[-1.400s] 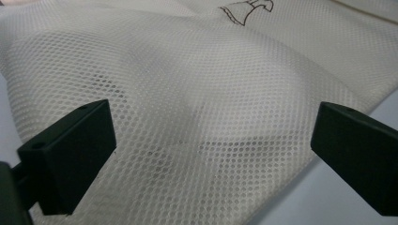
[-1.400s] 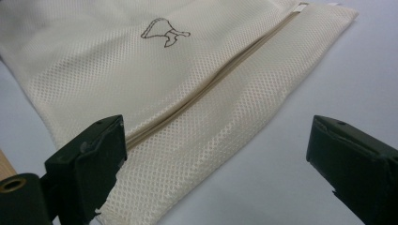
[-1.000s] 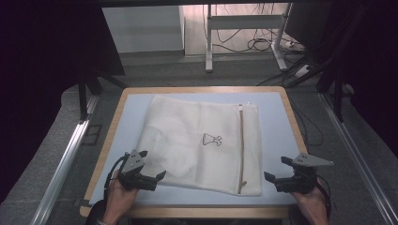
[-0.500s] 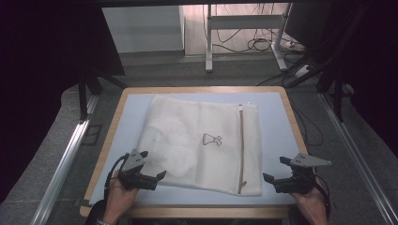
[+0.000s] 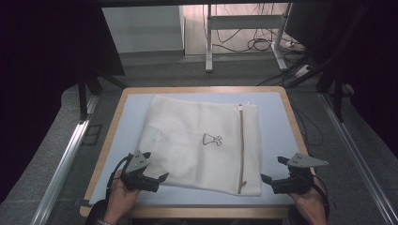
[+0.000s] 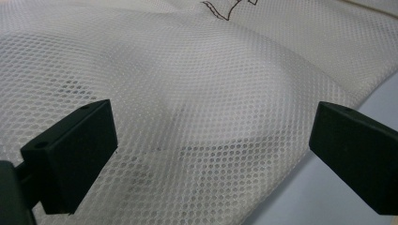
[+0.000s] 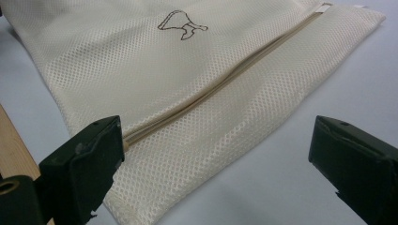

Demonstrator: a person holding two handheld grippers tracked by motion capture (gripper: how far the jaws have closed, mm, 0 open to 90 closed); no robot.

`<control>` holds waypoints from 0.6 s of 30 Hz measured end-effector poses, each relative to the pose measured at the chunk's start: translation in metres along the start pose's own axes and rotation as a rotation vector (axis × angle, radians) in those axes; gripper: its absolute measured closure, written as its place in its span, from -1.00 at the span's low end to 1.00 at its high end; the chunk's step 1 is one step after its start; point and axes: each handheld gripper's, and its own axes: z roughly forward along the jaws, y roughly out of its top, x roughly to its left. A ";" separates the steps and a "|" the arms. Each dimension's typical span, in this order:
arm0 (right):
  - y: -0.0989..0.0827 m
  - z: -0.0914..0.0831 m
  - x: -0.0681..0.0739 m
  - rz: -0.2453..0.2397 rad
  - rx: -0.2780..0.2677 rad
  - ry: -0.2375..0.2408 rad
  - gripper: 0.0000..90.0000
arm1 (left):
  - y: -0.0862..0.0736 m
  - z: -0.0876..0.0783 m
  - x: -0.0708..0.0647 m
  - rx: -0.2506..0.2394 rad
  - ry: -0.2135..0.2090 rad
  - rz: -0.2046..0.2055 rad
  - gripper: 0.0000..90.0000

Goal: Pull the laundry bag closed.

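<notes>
Hands low at the table's near edge, each hand-held gripper (image 5: 159,180) (image 5: 271,173) wide-jawed, flanking the mesh bag (image 5: 202,140).

Mesh bag (image 5: 202,140) flat on table (image 5: 277,117); left gripper (image 5: 157,180) at corner, right gripper (image 5: 272,171) beside.

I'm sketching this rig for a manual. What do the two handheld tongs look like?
Both are black. The left tongs and right tongs each carry a grey three-cornered plate on top, and a black cable loops beside the left one. Up close, each jaw ends in a blocky rectangular matte black pad with small round holes on its upper face. No sleeve shows on the person's forearms in the high view.
</notes>
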 end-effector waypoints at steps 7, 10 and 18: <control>0.003 0.004 0.006 -0.003 0.011 0.013 -0.91 | 0.000 0.000 0.000 0.001 0.002 0.000 -0.98; 0.004 0.007 0.010 -0.016 0.016 0.023 -0.91 | -0.001 0.001 0.000 0.002 -0.001 0.002 -0.98; 0.007 0.015 0.017 -0.027 0.034 0.050 -0.91 | -0.001 0.002 -0.001 -0.001 -0.018 0.024 -0.99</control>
